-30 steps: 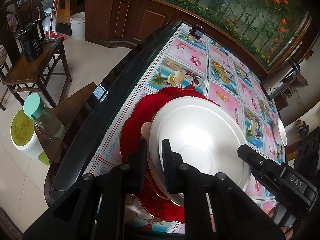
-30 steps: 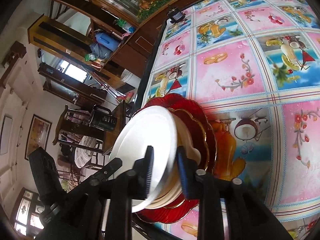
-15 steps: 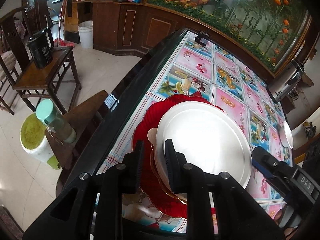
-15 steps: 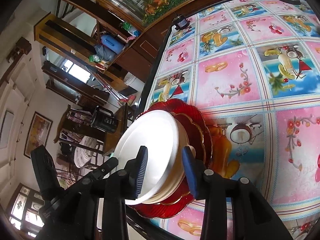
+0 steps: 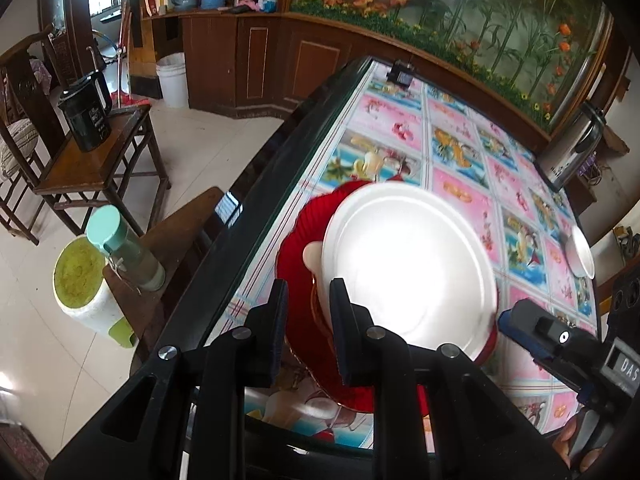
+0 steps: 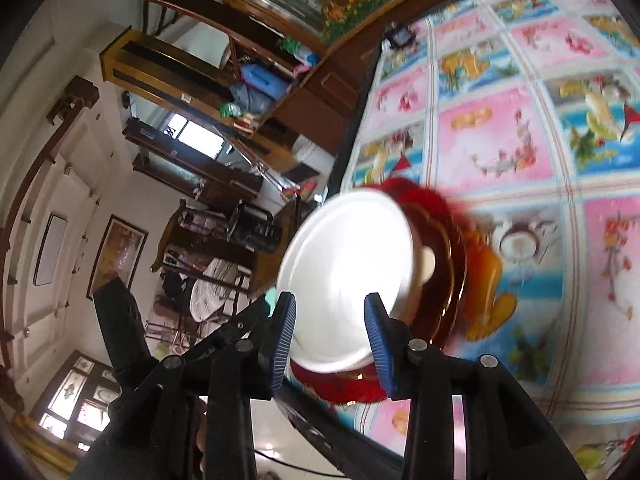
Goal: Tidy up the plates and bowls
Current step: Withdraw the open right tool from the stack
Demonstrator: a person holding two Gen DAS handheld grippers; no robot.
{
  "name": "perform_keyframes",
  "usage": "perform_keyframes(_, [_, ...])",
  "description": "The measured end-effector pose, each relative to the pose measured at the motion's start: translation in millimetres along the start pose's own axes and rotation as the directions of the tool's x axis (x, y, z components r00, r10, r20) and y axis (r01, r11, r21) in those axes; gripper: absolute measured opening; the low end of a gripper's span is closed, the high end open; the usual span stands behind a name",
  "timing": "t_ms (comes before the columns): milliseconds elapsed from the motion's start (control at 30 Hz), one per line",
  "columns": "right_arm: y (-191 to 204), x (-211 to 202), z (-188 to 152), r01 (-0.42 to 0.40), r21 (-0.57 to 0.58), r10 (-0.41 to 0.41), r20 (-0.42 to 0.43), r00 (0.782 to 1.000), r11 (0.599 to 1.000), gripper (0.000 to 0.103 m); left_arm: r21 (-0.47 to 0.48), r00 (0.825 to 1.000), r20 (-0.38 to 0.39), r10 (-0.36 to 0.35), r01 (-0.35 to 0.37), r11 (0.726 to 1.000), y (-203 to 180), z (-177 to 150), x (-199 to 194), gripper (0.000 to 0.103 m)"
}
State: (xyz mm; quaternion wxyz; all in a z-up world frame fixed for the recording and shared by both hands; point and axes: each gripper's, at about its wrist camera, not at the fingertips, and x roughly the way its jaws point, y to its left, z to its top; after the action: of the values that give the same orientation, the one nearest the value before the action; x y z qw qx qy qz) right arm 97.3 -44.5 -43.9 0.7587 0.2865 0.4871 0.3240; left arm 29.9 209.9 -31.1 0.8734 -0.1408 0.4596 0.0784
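A table [image 5: 460, 148] covered by a pink and blue picture cloth fills most of both views, with its dark edge running beside a tiled floor. Near that edge lies a scalloped red plate [image 5: 298, 240], and on it rests a white plate [image 5: 408, 260] over a pale piece between them. A steel kettle [image 5: 570, 152] stands at the far side, and a smaller white dish [image 5: 580, 254] sits well apart to the right. The left gripper [image 5: 306, 328] hangs released, its fingers straddling the stack's near rim without touching. The right gripper [image 6: 330, 334] is spread wide, the white plate's rim between its blue pads [image 6: 378, 344].
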Motion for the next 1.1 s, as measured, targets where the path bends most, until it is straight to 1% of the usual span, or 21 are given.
perform_keyframes(67, [-2, 6, -4, 0.017, 0.006, -0.016, -0.019, 1.000, 1.000, 0.038, 0.006, 1.000, 0.001, 0.007, -0.007, 1.000, -1, -2, 2, 0.021])
perform_keyframes(100, [-3, 6, -6, 0.017, 0.009, -0.017, -0.015, 1.000, 1.000, 0.038, 0.008, 1.000, 0.002, 0.016, -0.016, 1.000, -1, -1, 1, 0.022])
perform_keyframes(167, [0, 5, -6, 0.021, -0.002, -0.021, -0.013, 1.000, 1.000, 0.038, 0.008, 1.000, 0.001, 0.010, -0.010, 1.000, -1, -1, -1, 0.022])
perform_keyframes(233, [2, -1, -6, 0.010, -0.005, -0.010, 0.004, 1.000, 1.000, 0.038, 0.014, 1.000, 0.013, 0.015, -0.015, 1.000, -3, -2, -5, 0.022])
perform_keyframes(367, [1, -13, -3, 0.018, -0.014, -0.017, 0.046, 0.999, 1.000, 0.039, 0.033, 0.999, 0.041, 0.028, -0.029, 0.999, -9, -2, -13, 0.022])
perform_keyframes(500, [-7, -20, 0, 0.019, 0.008, -0.019, 0.062, 0.998, 1.000, 0.039, 0.073, 0.997, 0.067, 0.044, -0.048, 0.996, -23, -4, -20, 0.022])
perform_keyframes(700, [-18, -38, 3, 0.020, 0.030, -0.022, 0.093, 0.995, 0.999, 0.040, 0.139, 0.992, 0.108, 0.065, -0.080, 0.987, -52, -6, -30, 0.022])
perform_keyframes(767, [-24, -48, 5, 0.018, 0.040, -0.023, 0.111, 0.994, 0.999, 0.042, 0.161, 0.991, 0.118, 0.065, -0.084, 0.983, -63, -7, -32, 0.022])
perform_keyframes(933, [-43, -71, 10, 0.015, 0.077, -0.027, 0.153, 0.988, 0.997, 0.044, 0.214, 0.991, 0.124, 0.050, -0.076, 0.974, -95, -9, -33, 0.022])
perform_keyframes(1100, [-67, -98, 12, 0.023, 0.111, -0.044, 0.187, 0.981, 0.993, 0.044, 0.271, 0.994, 0.109, 0.026, -0.055, 0.961, -134, -14, -29, 0.022])
